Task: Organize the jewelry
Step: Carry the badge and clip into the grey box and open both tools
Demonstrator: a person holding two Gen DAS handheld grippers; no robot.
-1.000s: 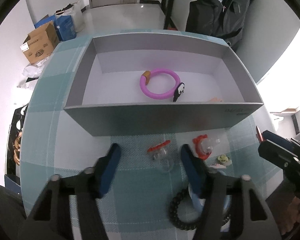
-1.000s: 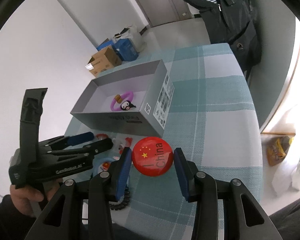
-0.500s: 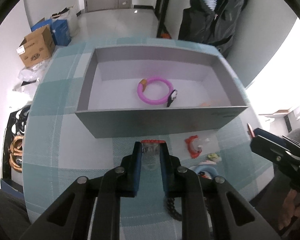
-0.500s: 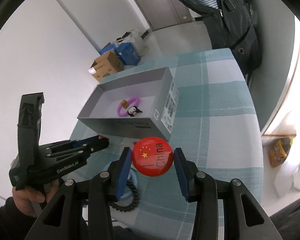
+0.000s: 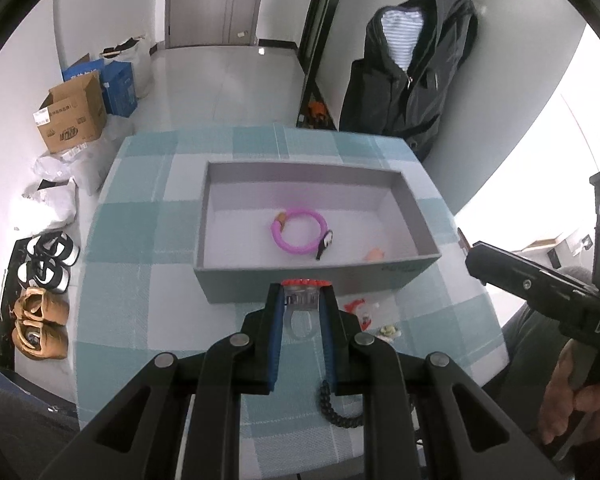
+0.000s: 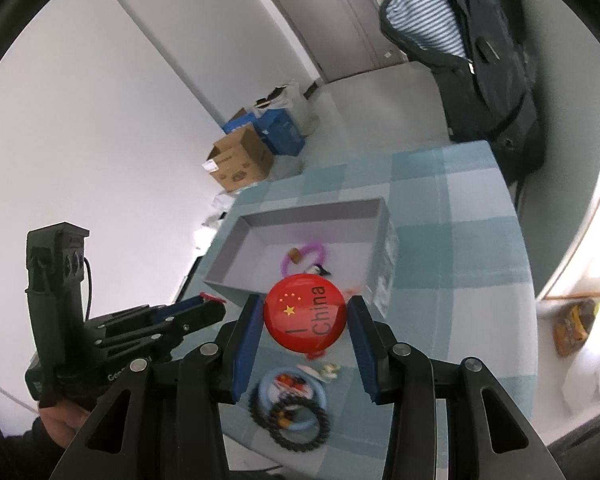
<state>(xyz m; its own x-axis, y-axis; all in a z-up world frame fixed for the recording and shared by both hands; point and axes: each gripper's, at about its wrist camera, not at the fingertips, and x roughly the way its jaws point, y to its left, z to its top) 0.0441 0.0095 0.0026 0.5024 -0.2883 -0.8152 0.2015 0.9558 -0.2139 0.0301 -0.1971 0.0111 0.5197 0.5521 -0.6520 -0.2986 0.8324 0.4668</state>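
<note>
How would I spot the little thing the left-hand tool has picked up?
Start at the grey box on the checked tablecloth. Just before its near wall, the left gripper pinches a clear plastic ring. Its red-topped head sets it apart from the black bead bracelet lying below.

Tabletop (image 5: 148, 280): woven checked cloth, matt
Box (image 5: 260, 280): grey matt cardboard
Badge (image 6: 304, 312): glossy red
Ring (image 5: 302, 312): clear plastic
Bracelet (image 5: 300, 231): smooth purple plastic
Fingers (image 5: 275, 332): blue ribbed pads
</note>
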